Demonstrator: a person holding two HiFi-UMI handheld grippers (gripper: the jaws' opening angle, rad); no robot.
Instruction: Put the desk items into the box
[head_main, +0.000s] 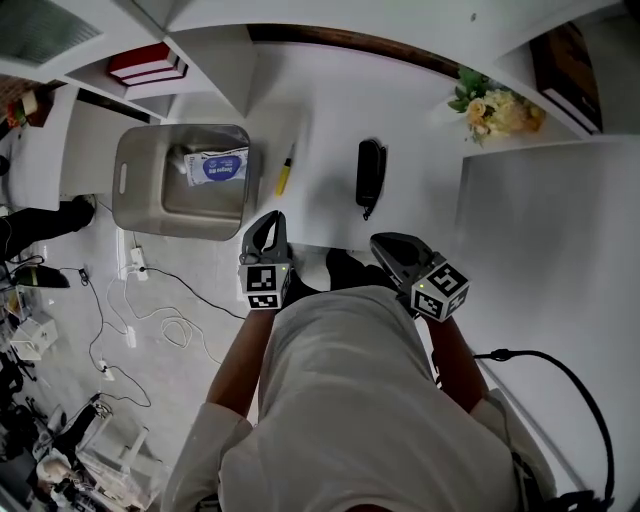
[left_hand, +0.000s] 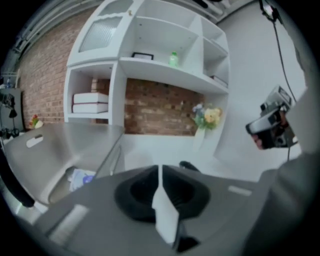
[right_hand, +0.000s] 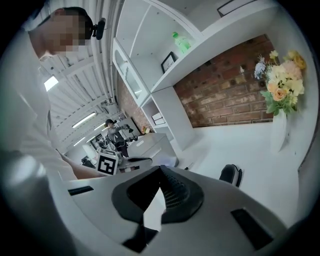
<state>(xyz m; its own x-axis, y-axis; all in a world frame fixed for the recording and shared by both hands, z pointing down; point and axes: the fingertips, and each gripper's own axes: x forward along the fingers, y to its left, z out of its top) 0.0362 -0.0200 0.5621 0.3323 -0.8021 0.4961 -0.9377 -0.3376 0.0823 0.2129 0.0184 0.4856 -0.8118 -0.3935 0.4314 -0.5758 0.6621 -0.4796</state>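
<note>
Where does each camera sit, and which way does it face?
Head view: on the person's head, looking down at desk and box; shirt, left gripper, right gripper show.
Left gripper view: on the left gripper, facing the shelves; its shut jaws, the right gripper show.
Right gripper view: on the right gripper, facing along the desk; its shut jaws, shirt show.
Shared: the flowers.

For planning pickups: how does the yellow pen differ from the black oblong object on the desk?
The slim yellow pen is thin; the black oblong object is thicker. The pen lies close to the grey plastic box; the black object lies farther right. Both rest on the white desk, outside the box.
</note>
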